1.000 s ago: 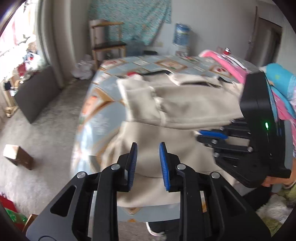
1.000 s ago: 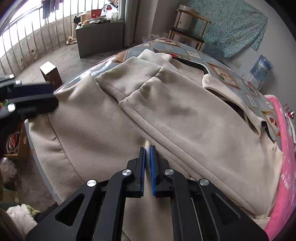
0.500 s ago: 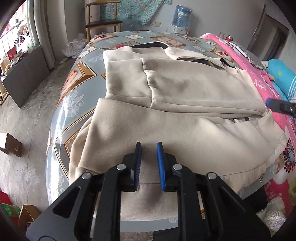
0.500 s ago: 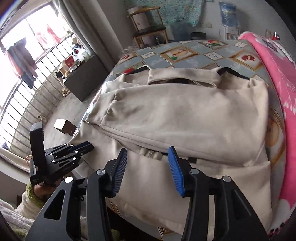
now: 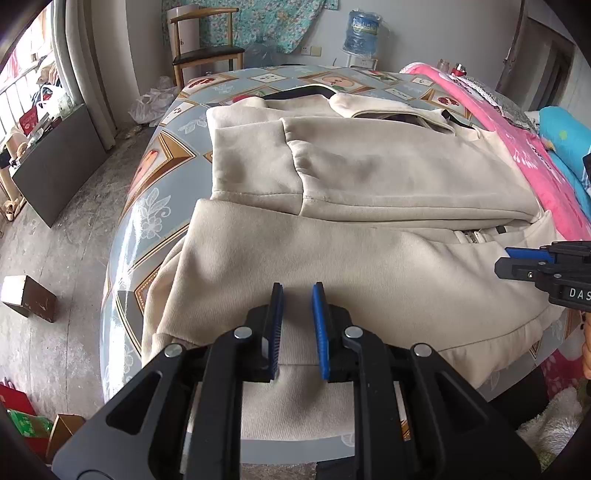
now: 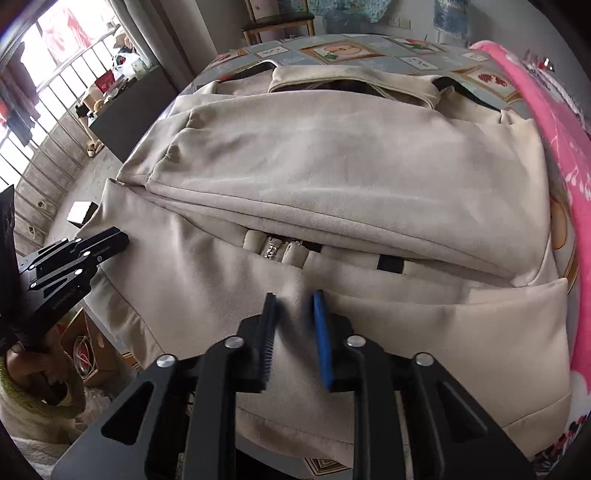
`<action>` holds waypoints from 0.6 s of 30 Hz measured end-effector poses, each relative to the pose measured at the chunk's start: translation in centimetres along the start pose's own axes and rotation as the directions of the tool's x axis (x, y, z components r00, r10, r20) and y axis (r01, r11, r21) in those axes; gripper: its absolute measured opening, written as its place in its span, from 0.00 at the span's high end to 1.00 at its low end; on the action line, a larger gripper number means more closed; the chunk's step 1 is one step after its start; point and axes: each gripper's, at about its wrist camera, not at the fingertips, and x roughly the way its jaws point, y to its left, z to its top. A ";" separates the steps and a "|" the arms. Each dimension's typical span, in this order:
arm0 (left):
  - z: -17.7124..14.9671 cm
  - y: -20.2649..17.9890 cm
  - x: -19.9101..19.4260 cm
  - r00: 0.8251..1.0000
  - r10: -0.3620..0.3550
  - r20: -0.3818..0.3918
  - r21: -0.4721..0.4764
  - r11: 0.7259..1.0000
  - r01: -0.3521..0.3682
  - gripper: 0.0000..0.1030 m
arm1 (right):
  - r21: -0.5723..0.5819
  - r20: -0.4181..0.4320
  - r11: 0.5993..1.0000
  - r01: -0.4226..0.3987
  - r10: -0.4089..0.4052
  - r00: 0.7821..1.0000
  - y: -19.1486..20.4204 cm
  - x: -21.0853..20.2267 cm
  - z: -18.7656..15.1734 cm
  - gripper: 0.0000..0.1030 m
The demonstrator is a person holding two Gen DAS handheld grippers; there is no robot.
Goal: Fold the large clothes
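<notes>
A large beige zip jacket lies flat on the patterned table, with one sleeve folded across its chest. My left gripper hovers over the ribbed hem at the near edge, its jaws a narrow gap apart with flat fabric showing between them. In the right wrist view it sits at the jacket's left edge. My right gripper is closing on a raised pucker of fabric just below the zip. The left wrist view shows it at the jacket's right side.
A pink blanket covers the bed along the table's right side. At the back stand a wooden chair and a water bottle. A dark cabinet and a small box sit on the floor to the left.
My right gripper rolled, slid right along the jacket's front, opened wide, then closed on fabric below the zip. My left gripper sank a little toward the hem.
</notes>
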 end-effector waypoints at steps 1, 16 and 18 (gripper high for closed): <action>0.0 0.0 0.0 1.000 0.001 0.002 0.001 1.000 -0.001 0.84 | -0.006 0.015 1.000 0.014 -0.014 1.000 0.2 -0.4 0.1 0.93; 0.4 -0.7 -1.9 0.998 0.011 0.056 0.033 0.999 -0.013 0.86 | 0.006 0.106 0.991 0.131 -0.131 0.986 -1.2 0.9 0.7 0.98; 0.8 -1.7 -2.4 0.998 -0.004 0.069 0.066 0.998 -0.001 0.86 | 0.019 0.108 0.993 0.120 -0.122 0.987 -1.5 0.8 0.7 0.98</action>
